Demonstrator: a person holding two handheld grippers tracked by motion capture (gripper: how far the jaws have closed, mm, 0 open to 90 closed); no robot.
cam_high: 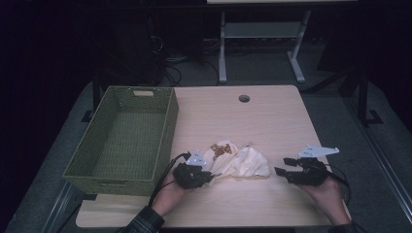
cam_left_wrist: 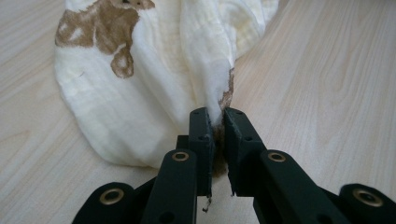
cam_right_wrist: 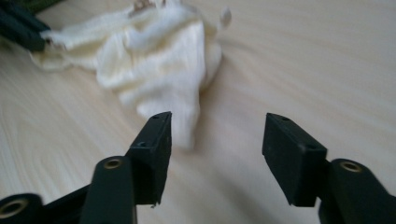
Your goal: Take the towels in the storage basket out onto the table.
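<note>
A crumpled cream cloth [cam_high: 239, 161] with a brown printed figure lies on the wooden table near its front edge. My left gripper [cam_high: 210, 175] is shut on the cloth's left edge; in the left gripper view a fold of the cloth [cam_left_wrist: 154, 79] is pinched between the two black jaws [cam_left_wrist: 216, 122]. My right gripper [cam_high: 282, 166] hovers to the right of the cloth, apart from it. In the right gripper view its jaws [cam_right_wrist: 215, 135] stand open with nothing between them, and the cloth [cam_right_wrist: 159, 65] lies ahead of them.
A green woven basket [cam_high: 167, 128] stands at the left of the table [cam_high: 272, 116], close to my left hand. A round cable hole [cam_high: 244, 98] sits near the table's far edge. Beyond the table are white desk legs [cam_high: 222, 53] and cables on a dark floor.
</note>
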